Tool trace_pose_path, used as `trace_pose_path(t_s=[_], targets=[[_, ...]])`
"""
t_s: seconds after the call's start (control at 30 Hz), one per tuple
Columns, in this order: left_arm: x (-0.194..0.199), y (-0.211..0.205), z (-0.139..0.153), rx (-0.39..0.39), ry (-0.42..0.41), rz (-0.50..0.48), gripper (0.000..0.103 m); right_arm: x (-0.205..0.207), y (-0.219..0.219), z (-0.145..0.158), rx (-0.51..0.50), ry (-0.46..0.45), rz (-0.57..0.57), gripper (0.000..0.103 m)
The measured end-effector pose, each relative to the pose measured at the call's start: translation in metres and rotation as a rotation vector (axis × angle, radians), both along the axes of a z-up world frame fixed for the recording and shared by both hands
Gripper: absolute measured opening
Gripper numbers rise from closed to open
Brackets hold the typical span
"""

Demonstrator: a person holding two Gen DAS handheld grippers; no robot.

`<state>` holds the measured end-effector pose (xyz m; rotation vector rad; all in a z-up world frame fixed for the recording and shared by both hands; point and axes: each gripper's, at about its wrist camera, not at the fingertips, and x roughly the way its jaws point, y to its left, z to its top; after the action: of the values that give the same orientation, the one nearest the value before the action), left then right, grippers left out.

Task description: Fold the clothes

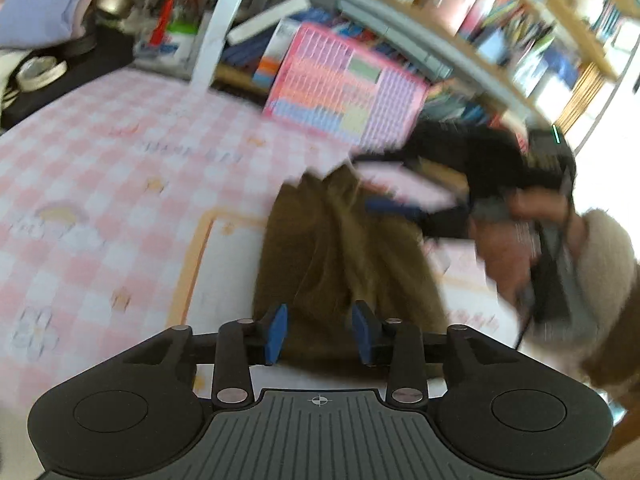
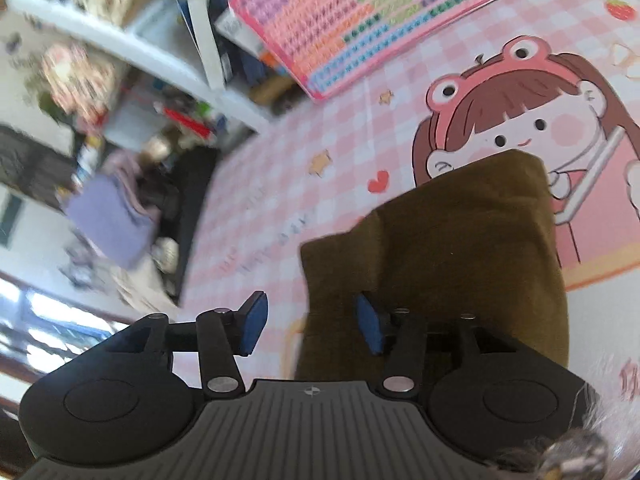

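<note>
While both frames blur, we list one olive-brown garment (image 1: 344, 256), lying rumpled on the pink checked mat (image 1: 120, 184); we judge it soft, light and limp, best pinched at a hem corner. Left gripper (image 1: 319, 334), at 6 o'clock in its view: jaws apart, empty, over the near edge. Right gripper (image 2: 312, 324), at 6 o'clock: jaws wide, straddling the cloth's left edge, nothing held.

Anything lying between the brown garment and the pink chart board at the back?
No: in the right wrist view only bare pink checkered mat, printed with stars, lies between the brown garment and the pink chart board.
</note>
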<state>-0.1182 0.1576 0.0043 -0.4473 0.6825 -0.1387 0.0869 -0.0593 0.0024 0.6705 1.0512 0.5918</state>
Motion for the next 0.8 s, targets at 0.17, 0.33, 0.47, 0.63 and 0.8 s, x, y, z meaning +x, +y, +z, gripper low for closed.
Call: trace_pose_path(t_s=[0.17,0.33,0.47,0.63,0.8], targets=[[0.040,0.007,0.001,-0.086,-0.041,-0.037,0.037,-0.042,-0.035,0.017,-0.147,-0.101,-0.090,0.053],[0.084,0.000,-0.015,-0.099,0.021,-0.060,0.035,-0.084,-0.046,0.011,-0.332,-0.167,-0.120,0.057],[0.087,-0.007,-0.013,-0.092,0.011,-0.124,0.014,-0.098,-0.042,-0.005,-0.392,-0.152,-0.122,0.057],[0.065,-0.022,0.014,0.042,-0.163,-0.186,0.012,-0.104,-0.036,-0.013,-0.389,-0.158,-0.115,0.060],[0.093,0.005,-0.049,0.018,0.072,-0.105,0.016,-0.101,-0.023,-0.020,-0.455,-0.146,-0.079,0.060]])
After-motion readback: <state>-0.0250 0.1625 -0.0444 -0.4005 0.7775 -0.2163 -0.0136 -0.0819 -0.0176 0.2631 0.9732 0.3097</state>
